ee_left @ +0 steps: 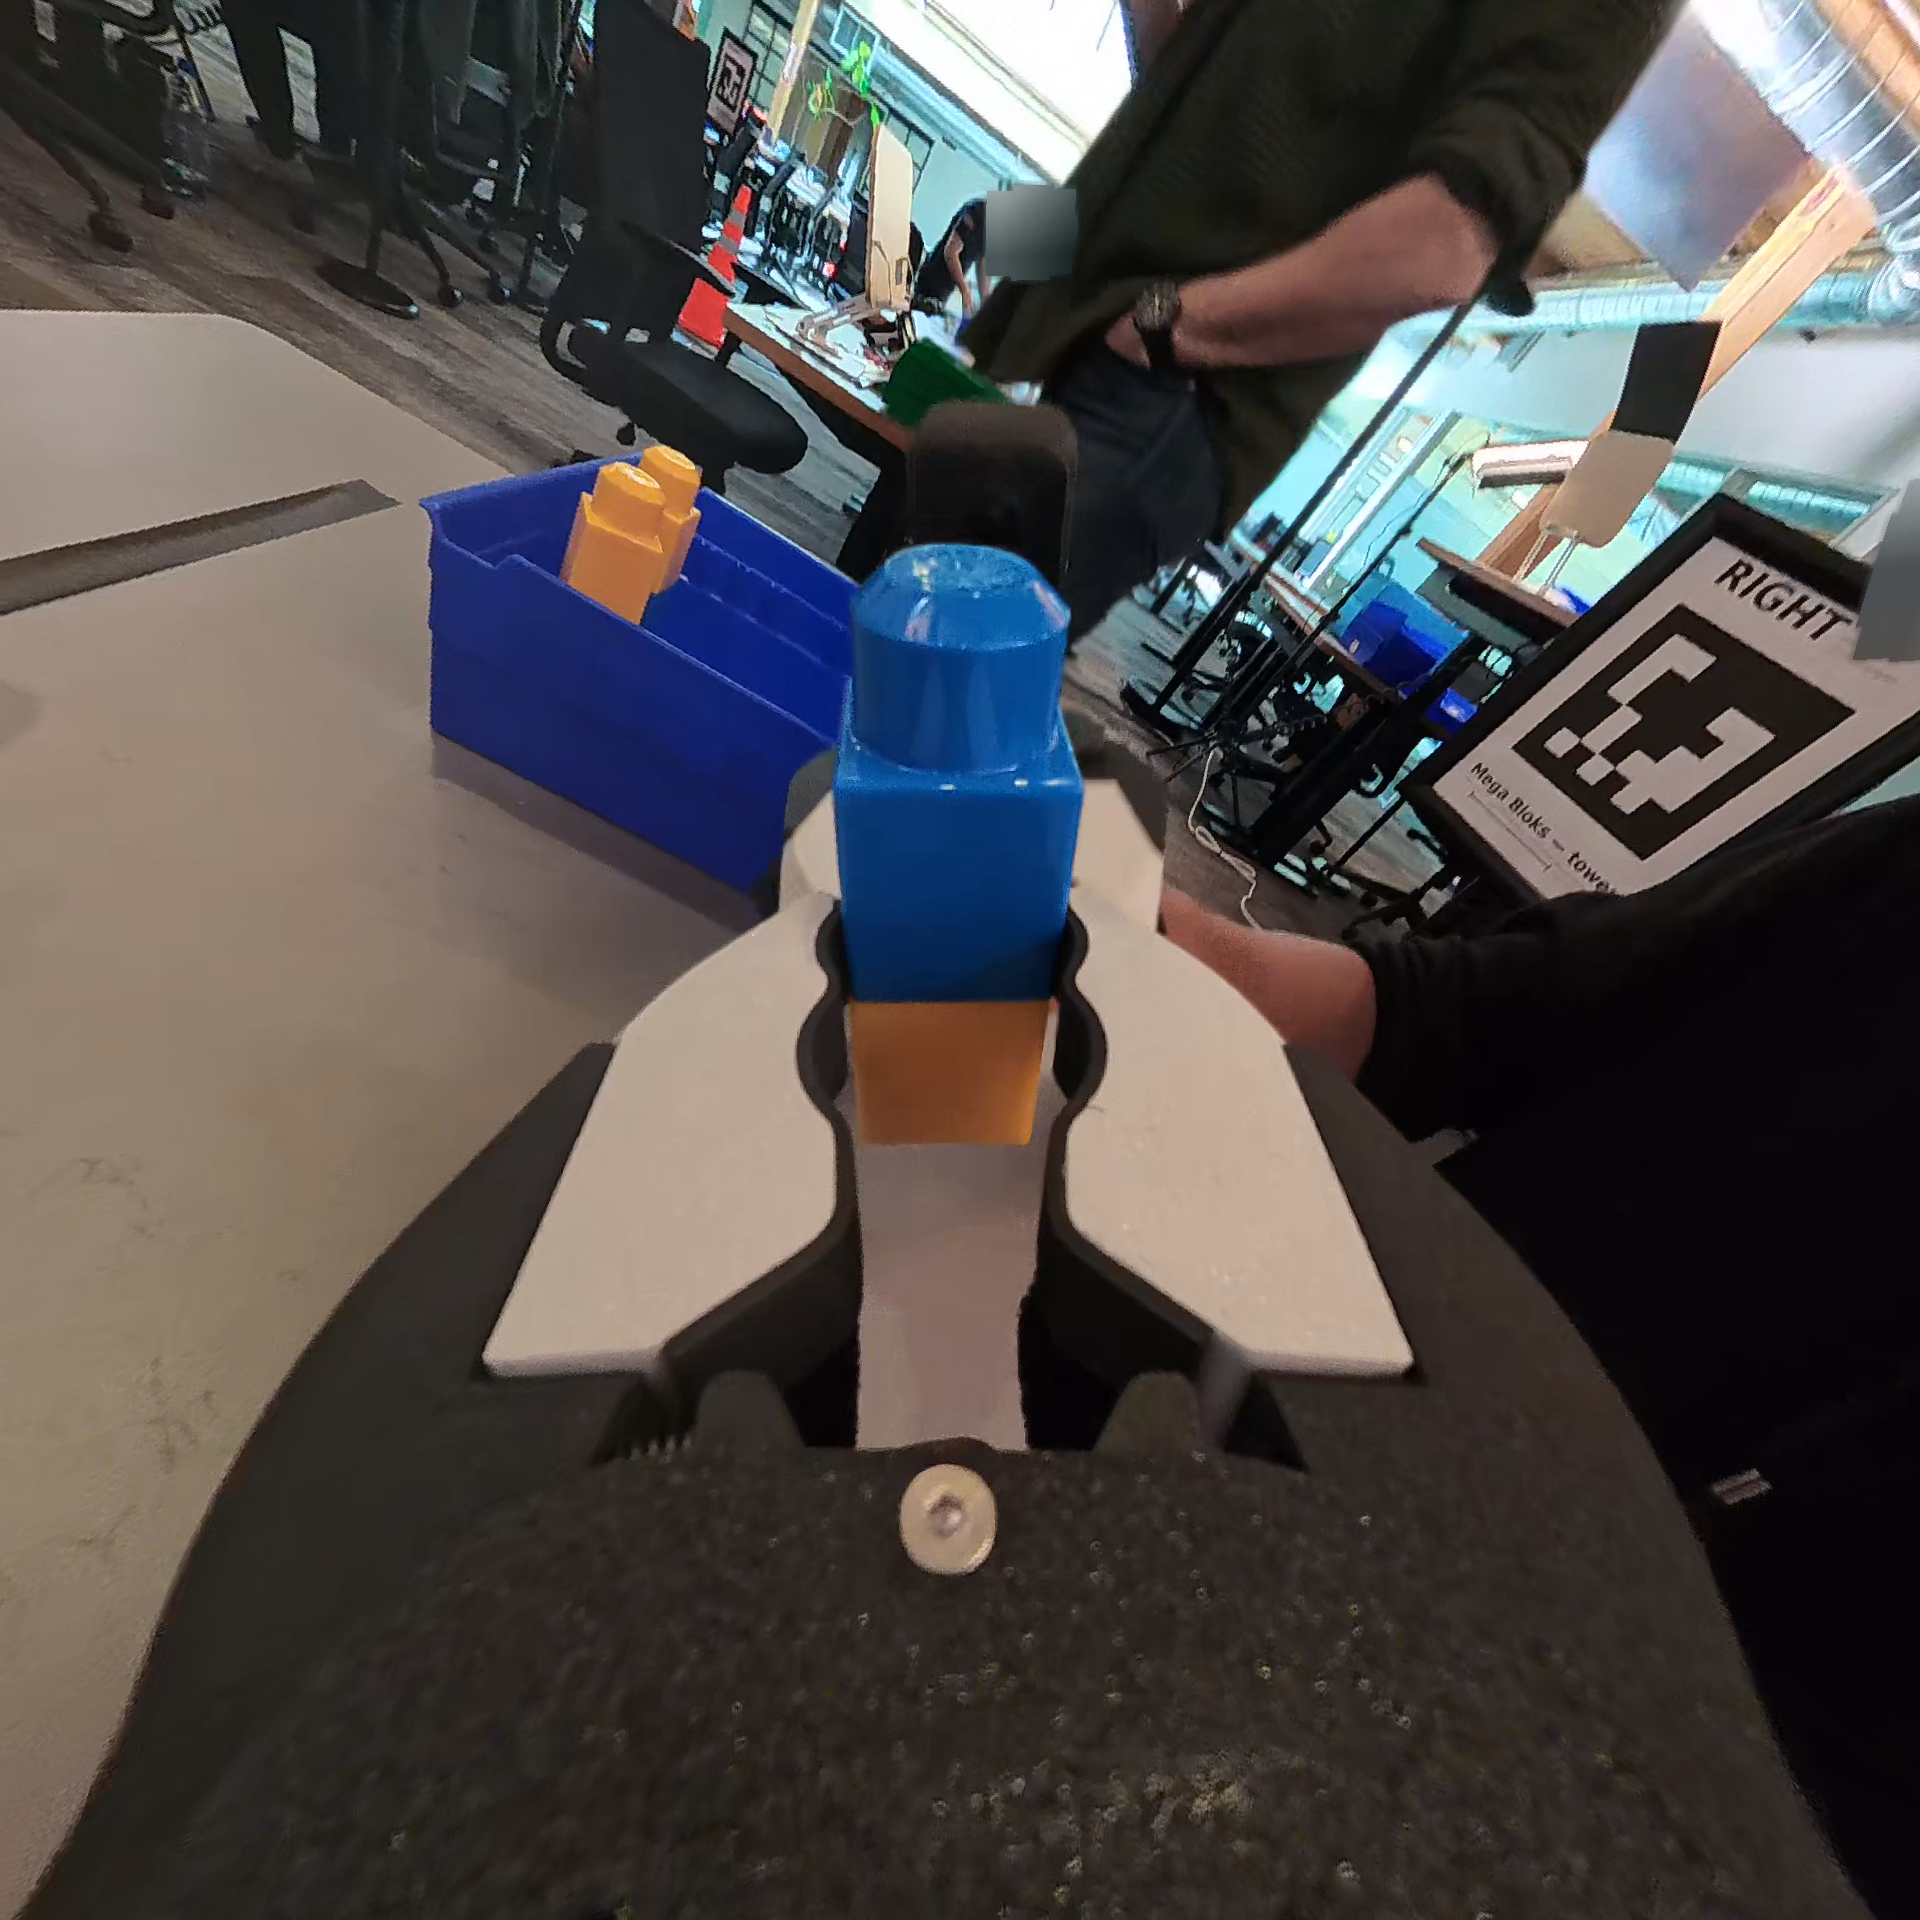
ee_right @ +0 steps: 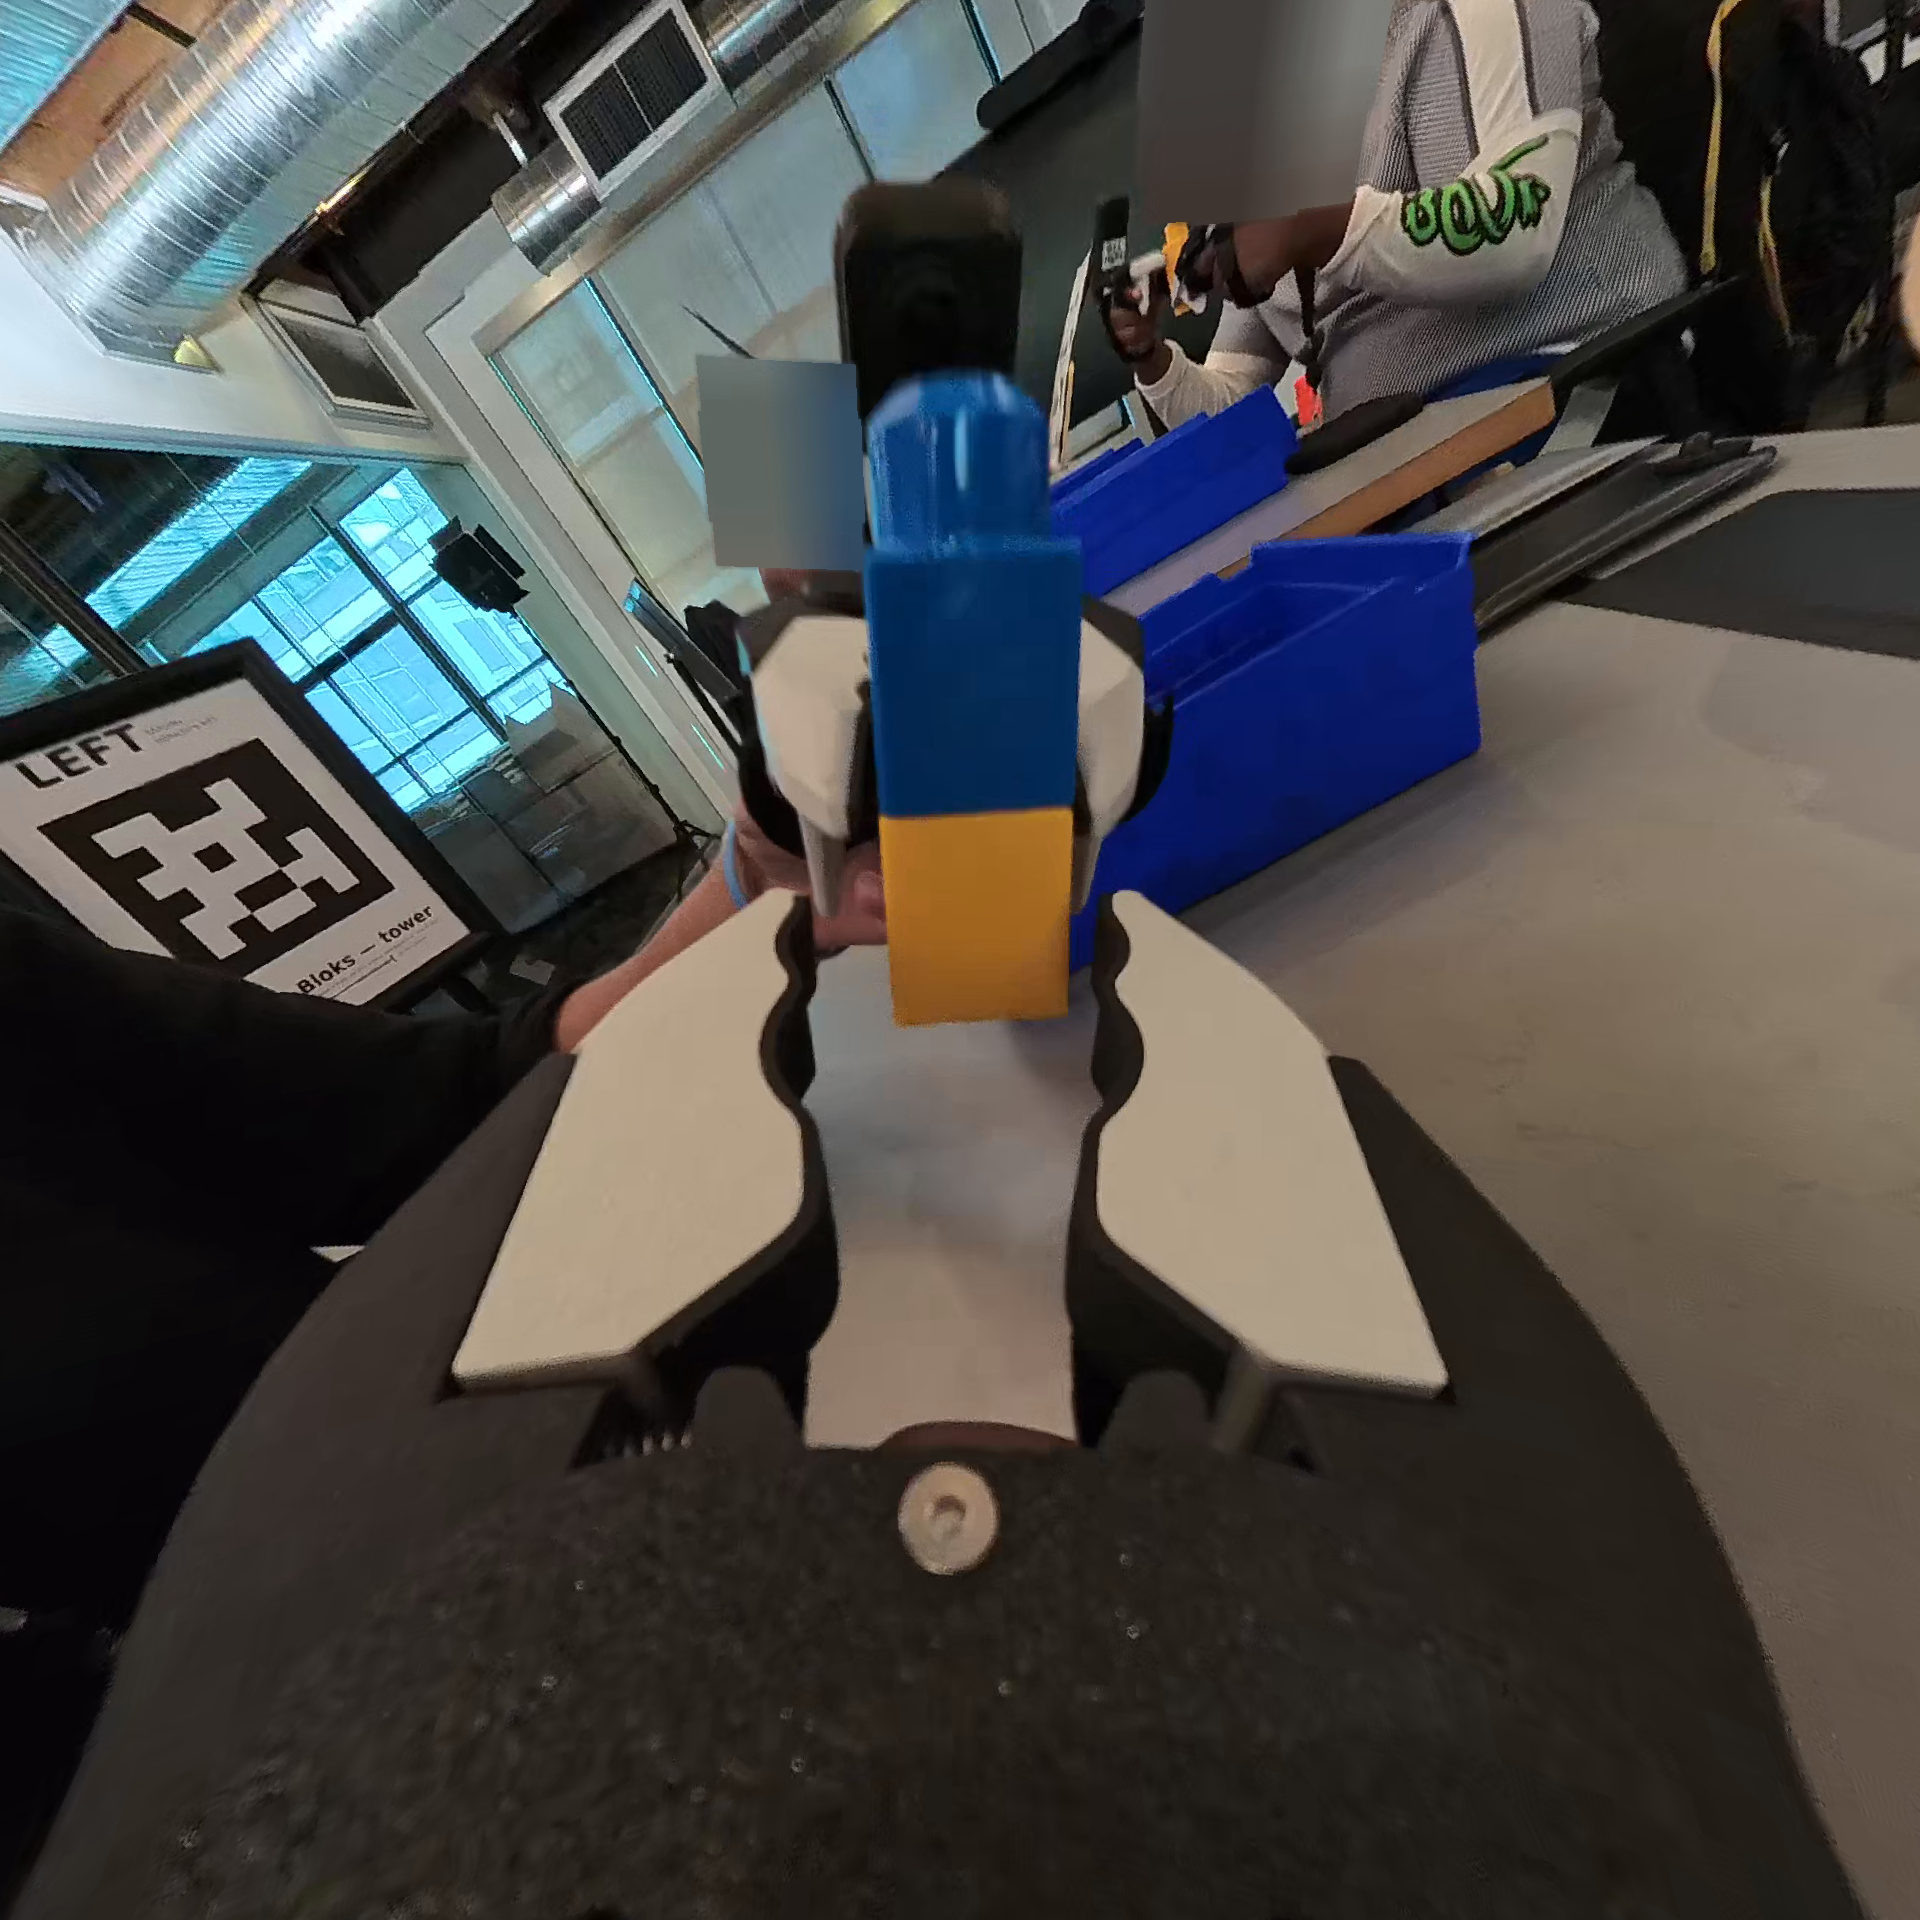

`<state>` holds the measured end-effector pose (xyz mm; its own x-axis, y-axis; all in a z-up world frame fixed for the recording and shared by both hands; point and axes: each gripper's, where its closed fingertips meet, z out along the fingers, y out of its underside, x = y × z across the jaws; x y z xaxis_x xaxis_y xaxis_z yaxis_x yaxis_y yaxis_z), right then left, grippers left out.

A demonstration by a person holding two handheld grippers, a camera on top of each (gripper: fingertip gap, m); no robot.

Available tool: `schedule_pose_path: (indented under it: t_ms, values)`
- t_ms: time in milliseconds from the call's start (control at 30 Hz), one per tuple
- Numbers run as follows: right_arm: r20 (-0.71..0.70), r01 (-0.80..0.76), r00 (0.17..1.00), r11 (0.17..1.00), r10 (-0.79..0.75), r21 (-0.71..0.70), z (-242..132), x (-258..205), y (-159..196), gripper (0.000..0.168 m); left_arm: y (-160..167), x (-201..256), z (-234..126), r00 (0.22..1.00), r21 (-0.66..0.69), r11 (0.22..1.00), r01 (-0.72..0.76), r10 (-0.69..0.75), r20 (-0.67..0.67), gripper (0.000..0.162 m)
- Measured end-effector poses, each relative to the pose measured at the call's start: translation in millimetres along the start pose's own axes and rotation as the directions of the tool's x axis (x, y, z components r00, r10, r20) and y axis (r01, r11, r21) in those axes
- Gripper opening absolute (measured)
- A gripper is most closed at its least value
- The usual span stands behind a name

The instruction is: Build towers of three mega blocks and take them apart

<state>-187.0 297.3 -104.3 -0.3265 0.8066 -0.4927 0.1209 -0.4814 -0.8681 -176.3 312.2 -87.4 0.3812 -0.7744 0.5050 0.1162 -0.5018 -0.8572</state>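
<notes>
A two-block stack, a blue block (ee_left: 951,852) on a yellow block (ee_left: 945,1070), stands upright between my left gripper's (ee_left: 951,935) jaws, which are shut on the blue block's lower part. In the right wrist view the same blue block (ee_right: 971,675) and yellow block (ee_right: 977,914) sit just ahead of my right gripper (ee_right: 956,925). It is open, with a fingertip on each side of the yellow block and small gaps. The left gripper's white fingers (ee_right: 805,738) clamp the blue block from the far side. The right gripper's fingers (ee_left: 1122,852) show behind the stack.
A blue bin (ee_left: 623,675) holding two yellow blocks (ee_left: 623,540) stands on the grey table (ee_left: 208,935) beyond the stack; it also shows in the right wrist view (ee_right: 1299,727). Framed marker boards (ee_left: 1662,748) (ee_right: 208,831) stand off the table edge. A person (ee_left: 1195,260) stands behind. The grippers are tip to tip, or close to it.
</notes>
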Motion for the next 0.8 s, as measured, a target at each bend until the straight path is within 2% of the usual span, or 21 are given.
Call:
schedule_pose_path:
  t_ms: [133, 233, 333, 500, 567, 633, 667, 800]
  values:
    - [-0.024, 0.034, 0.999, 0.999, -0.033, 0.043, -11.6, -1.4, -16.7, 0.054, 14.0, 2.7, 3.9, 0.999, -0.073, 0.996, -0.044, 0.042, -0.022, 0.036]
    - [-0.023, 0.040, 0.999, 0.999, -0.039, 0.030, -11.4, -1.1, -14.8, 0.053, 24.8, 6.5, 13.8, 0.998, -0.120, 0.991, -0.051, 0.045, -0.052, 0.036]
    - [0.009, 0.040, 0.999, 0.999, -0.040, 0.029, -10.8, -3.9, -12.5, 0.035, 35.1, 8.7, 22.3, 0.997, -0.173, 0.984, -0.051, 0.040, -0.063, 0.036]
    - [-0.014, 0.035, 0.999, 0.999, -0.034, 0.026, -13.9, -0.3, -13.9, 0.034, 29.6, 2.5, 22.3, 1.000, -0.130, 0.991, -0.010, 0.009, -0.010, 0.037]
    - [-0.024, 0.039, 0.999, 0.998, -0.038, 0.044, -15.6, -0.2, -17.7, 0.035, 32.7, 2.0, 19.3, 1.000, -0.136, 0.991, 0.003, 0.001, 0.029, 0.041]
    - [-0.029, 0.045, 0.999, 0.997, -0.043, 0.055, -19.3, -1.5, -22.3, 0.035, 40.8, 0.6, 11.0, 0.993, -0.118, 0.993, 0.020, -0.006, 0.116, 0.056]
    - [-0.034, 0.050, 0.998, 0.997, -0.049, 0.057, -21.5, -1.9, -24.7, 0.035, 46.8, 3.9, 4.6, 0.988, -0.099, 0.995, 0.026, -0.010, 0.153, 0.058]
    - [-0.052, 0.077, 0.996, 0.995, -0.074, 0.057, -27.8, -4.4, -32.0, 0.035, 67.6, 35.9, -37.5, 0.952, -0.011, 1.000, -0.027, 0.029, 0.306, 0.068]
